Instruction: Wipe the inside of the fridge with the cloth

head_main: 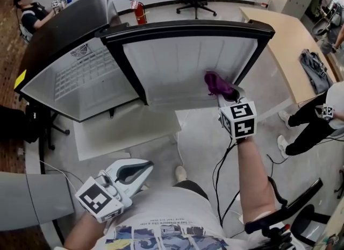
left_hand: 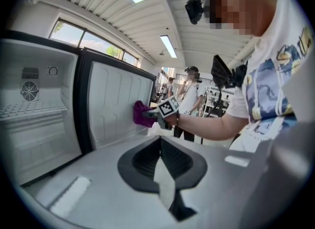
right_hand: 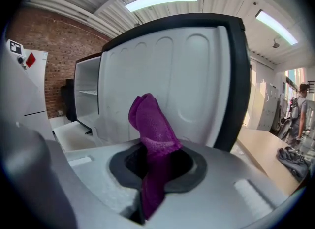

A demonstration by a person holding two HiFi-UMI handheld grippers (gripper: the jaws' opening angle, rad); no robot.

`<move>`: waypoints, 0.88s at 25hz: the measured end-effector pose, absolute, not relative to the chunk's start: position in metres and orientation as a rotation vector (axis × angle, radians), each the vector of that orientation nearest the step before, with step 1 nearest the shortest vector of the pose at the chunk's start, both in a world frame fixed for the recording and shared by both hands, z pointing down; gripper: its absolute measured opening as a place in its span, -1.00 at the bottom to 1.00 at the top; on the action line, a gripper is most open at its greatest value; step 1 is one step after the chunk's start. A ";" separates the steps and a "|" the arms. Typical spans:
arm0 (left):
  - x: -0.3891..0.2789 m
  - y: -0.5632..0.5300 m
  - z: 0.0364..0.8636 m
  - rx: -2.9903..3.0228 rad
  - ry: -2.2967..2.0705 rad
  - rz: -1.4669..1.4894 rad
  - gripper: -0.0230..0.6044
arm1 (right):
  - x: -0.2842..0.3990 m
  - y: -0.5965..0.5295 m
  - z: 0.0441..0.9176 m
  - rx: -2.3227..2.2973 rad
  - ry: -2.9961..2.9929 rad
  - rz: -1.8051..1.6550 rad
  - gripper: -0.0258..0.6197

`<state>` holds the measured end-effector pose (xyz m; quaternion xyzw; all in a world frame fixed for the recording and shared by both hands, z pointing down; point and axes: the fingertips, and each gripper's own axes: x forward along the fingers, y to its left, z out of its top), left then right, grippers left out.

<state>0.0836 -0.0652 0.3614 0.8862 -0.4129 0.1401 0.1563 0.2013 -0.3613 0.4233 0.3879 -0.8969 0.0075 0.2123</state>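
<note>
At the fridge door (head_main: 183,63): it stands swung wide open, white moulded liner facing me, dark frame around it.
Fridge (head_main: 80,79): beside the door on its hinge side; white interior with a wire shelf showing.
Cloth (head_main: 217,84): purple, bunched, its free end up against the door liner, low on the panel and toward the edge away from the hinge.
Right gripper (head_main: 228,94): my arm is stretched out to the door; the jaws are clenched on the cloth.
Right gripper view: the cloth (right_hand: 152,129) rises out of the gripper (right_hand: 155,163) between the jaws, with the liner's arched recesses directly behind it.
Left gripper (head_main: 146,165): well back from the door, low by my torso; the fingertips meet and nothing is between them.
Left gripper view: the jaws of this gripper (left_hand: 162,166) point toward the door, where the cloth (left_hand: 142,114) sits on the liner at the tip of the right gripper (left_hand: 156,116).
Marker cube (head_main: 239,119): on the right gripper, just behind the cloth, on my side of the door.
</note>
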 end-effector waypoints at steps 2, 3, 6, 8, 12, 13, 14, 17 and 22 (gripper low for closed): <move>0.079 -0.062 0.361 2.527 -1.201 0.397 -0.91 | 0.179 -0.352 0.419 1.000 -2.540 0.003 -0.76; 0.076 -0.060 0.362 2.520 -1.211 0.396 -0.91 | 0.167 -0.347 0.418 0.959 -2.562 -0.009 -0.76; 0.066 -0.053 0.362 2.496 -1.247 0.392 -0.91 | 0.131 -0.333 0.419 0.842 -2.603 -0.045 -0.76; 0.057 -0.048 0.361 2.479 -1.276 0.387 -0.91 | 0.107 -0.325 0.421 0.776 -2.621 -0.060 -0.76; 0.039 -0.036 0.362 2.430 -1.338 0.377 -0.91 | 0.063 -0.312 0.426 0.656 -2.641 -0.078 -0.76; 0.034 -0.033 0.362 2.418 -1.356 0.376 -0.91 | 0.053 -0.310 0.429 0.629 -2.642 -0.083 -0.76; 0.029 -0.030 0.362 2.407 -1.374 0.374 -0.91 | 0.044 -0.308 0.432 0.604 -2.641 -0.090 -0.76; 0.018 -0.022 0.363 2.367 -1.422 0.364 -0.91 | 0.022 -0.302 0.444 0.541 -2.627 -0.127 -0.76; 0.005 -0.013 0.365 2.320 -1.467 0.361 -0.91 | 0.003 -0.300 0.465 0.494 -2.586 -0.164 -0.76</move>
